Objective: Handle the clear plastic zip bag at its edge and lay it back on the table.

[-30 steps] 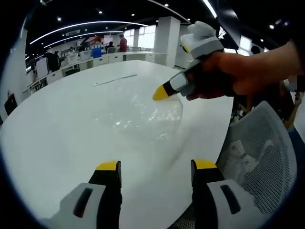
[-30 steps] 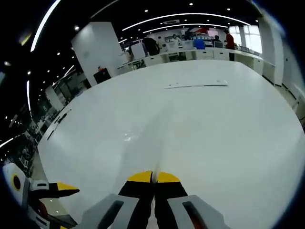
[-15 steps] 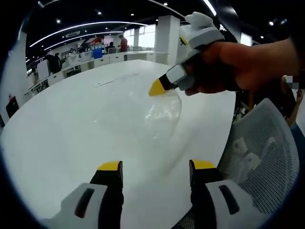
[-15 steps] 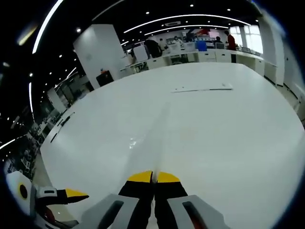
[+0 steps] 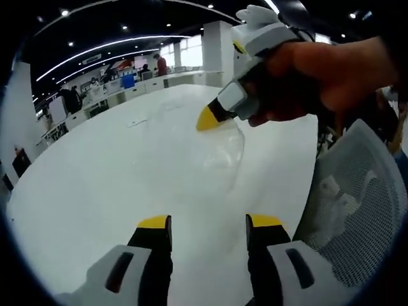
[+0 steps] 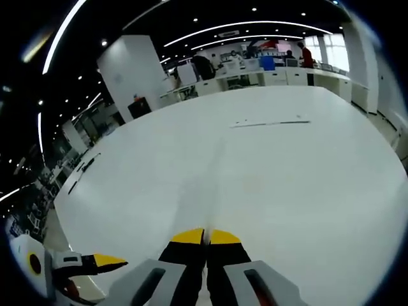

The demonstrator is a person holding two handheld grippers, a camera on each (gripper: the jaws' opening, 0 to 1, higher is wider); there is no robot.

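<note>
**Right tongs clamped on bag edge, bag raised over worktop**

Right tongs point(image 6: 204, 237): in the right gripper view the two yellow-tipped black jaws stand pressed together, clamped on the thin edge of the clear plastic zip bag point(image 6: 201, 191). From the tips the bag runs forward as a faint, almost transparent sheet seen nearly edge-on.

In the left gripper view the same right tongs point(image 5: 208, 118) enter from the upper right, gripped by a person's hand point(image 5: 319, 73). The yellow tips meet at the upper edge of the clear plastic zip bag point(image 5: 213, 153). The bag hangs below the tips, wrinkled and glossy, over the large white oval worktop point(image 5: 95, 172). Whether its lower part touches the worktop cannot be told.

Left tongs point(image 5: 208, 223): jaws stand apart, with nothing between them, low over the near part of the worktop. They are well apart from the bag. In the right gripper view the left tongs point(image 6: 105, 260) appear at the lower left, beside the edge of the worktop point(image 6: 306, 166).

Surroundings: a grey mesh-backed office chair point(image 5: 357, 204) stands just beside the worktop edge, at the right of the left gripper view. A long thin white strip point(image 6: 271, 123) lies flat on the far part of the worktop, well apart from the bag.
</note>
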